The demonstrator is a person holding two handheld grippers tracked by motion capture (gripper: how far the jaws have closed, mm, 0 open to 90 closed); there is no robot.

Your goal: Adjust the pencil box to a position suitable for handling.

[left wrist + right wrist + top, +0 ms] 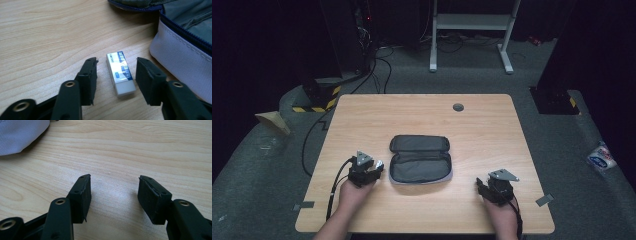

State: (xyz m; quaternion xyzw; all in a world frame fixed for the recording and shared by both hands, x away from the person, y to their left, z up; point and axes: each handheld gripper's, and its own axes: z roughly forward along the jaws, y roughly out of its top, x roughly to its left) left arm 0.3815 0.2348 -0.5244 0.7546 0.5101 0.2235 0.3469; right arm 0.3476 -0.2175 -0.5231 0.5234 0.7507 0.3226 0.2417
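A grey pencil case (420, 159) lies unzipped and spread flat in the middle of the wooden table (482, 130). A white eraser in a blue-and-white sleeve (120, 72) lies on the wood just left of the case's pale side (180, 60). My left gripper (117, 64) is open, its jaws standing on either side of the eraser without touching it. In the high view the left gripper (374, 166) sits by the case's left edge. My right gripper (114, 180) is open over bare wood, and in the high view the right gripper (482, 184) rests to the right of the case.
A round grey cable port (458, 107) sits near the table's far edge. A corner of the case (22, 135) lies ahead and to the left of the right gripper. On the floor stand a white frame (472, 30) behind and a packet (601, 157) at right.
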